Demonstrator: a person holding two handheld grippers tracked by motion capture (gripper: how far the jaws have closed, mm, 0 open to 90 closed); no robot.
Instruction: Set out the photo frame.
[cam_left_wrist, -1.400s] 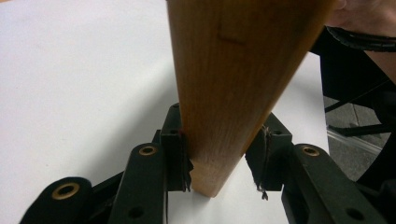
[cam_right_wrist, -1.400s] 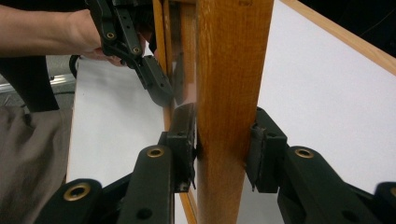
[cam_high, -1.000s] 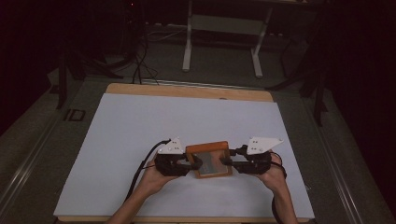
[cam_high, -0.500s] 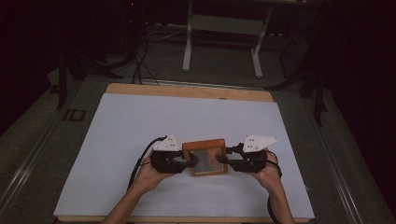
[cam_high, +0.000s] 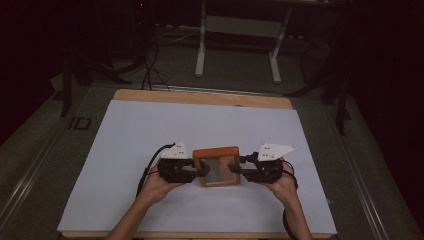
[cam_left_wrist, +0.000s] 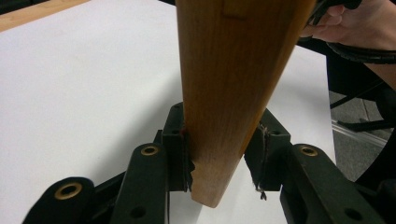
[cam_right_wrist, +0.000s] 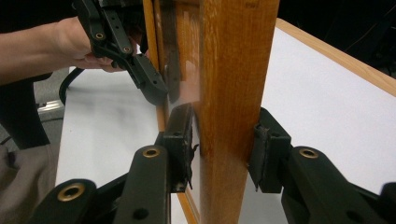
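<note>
Wooden picture frame (cam_high: 217, 166) with a glazed, reflective centre sits near the front middle of the tabletop (cam_high: 150, 130), which is covered by a white sheet with a wood edge showing along the far side. The frame is held between the two tools, one on each short side.

Left tool (cam_high: 196, 170): gripped by the person's left hand (cam_high: 159, 184), jaws pointing toward the frame's left edge. In the left gripper view, the left tool (cam_left_wrist: 219, 149) has its jaws clamped on the frame (cam_left_wrist: 233, 84), with both pads against opposite faces of the wooden rail. The rail's lower end projects slightly below the pads.

Right tool (cam_high: 241, 170): gripped by the person's right hand (cam_high: 282, 182), jaws pointing toward the frame's right edge. In the right gripper view, the right tool (cam_right_wrist: 223, 154) is likewise clamped on the frame (cam_right_wrist: 233, 70), one pad on each face of the rail. The glass face reflects the nearer jaw. The left tool (cam_right_wrist: 149, 88) and the hand holding it show beyond the frame on its far edge.

A grey three-cornered plate tops each tool. Whether the frame rests on the sheet or is raised off it cannot be determined.
</note>
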